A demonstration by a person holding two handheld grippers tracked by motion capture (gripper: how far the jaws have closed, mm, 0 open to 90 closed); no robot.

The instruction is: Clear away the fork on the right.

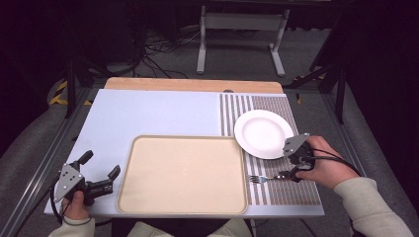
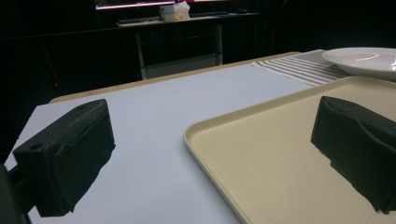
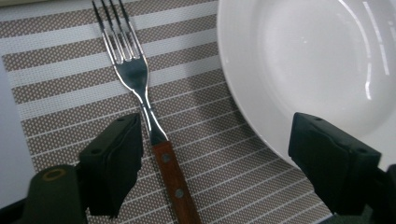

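Jaws of the right gripper (image 3: 212, 158) stand apart over the fork (image 3: 149, 116), not pressing it.
Fork lies on the striped placemat (image 3: 60, 84), lower centre, beside the white plate (image 3: 317, 60); its long axis runs up-frame, tines toward upper left, wooden handle low. Left gripper (image 2: 210, 154) jaws wide.

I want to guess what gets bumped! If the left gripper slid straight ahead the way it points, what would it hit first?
Probably the beige tray. The left gripper points at the tray's near edge, and one of its open fingers already looks to hang over it. Depth is hard to judge, though.
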